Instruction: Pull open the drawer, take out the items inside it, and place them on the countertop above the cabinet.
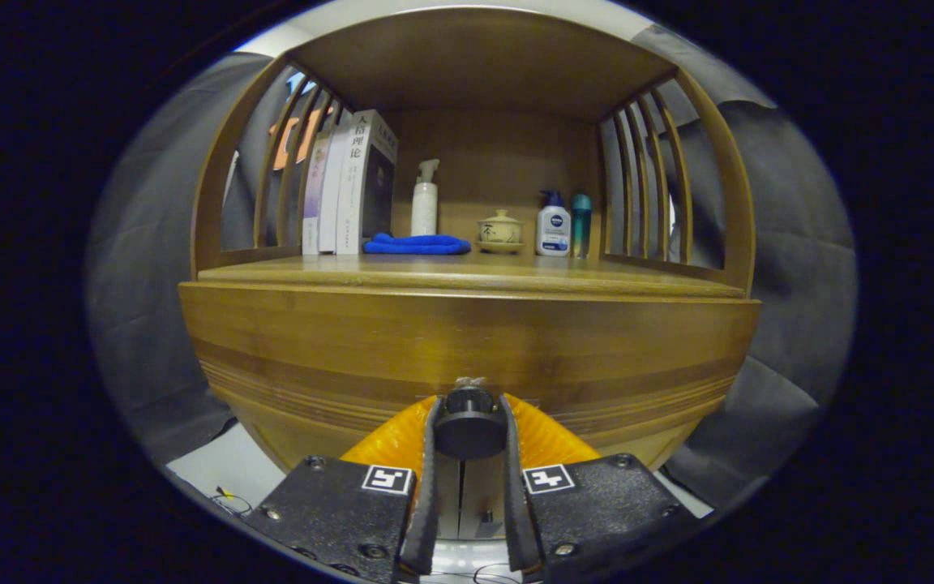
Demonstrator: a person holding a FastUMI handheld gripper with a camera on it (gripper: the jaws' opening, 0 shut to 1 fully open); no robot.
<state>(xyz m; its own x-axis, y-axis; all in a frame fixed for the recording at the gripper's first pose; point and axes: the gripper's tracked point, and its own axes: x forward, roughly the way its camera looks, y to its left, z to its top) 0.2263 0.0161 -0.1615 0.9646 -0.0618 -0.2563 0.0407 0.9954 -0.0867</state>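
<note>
Drawer's (467, 345) round knob (469, 422) between hand-held gripper (469, 426)

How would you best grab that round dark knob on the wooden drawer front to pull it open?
Grip the round dark knob across its sides, coming straight at the wooden drawer front. It sticks out from the panel, so a finger fits either side. The gripper already sits that way, its fingers closed against the knob, ready for a straight pull back.

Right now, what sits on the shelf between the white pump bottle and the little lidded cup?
In the gripper view, only the blue cloth's right end lies between the white pump bottle and the lidded cup; the rest is bare shelf.
</note>
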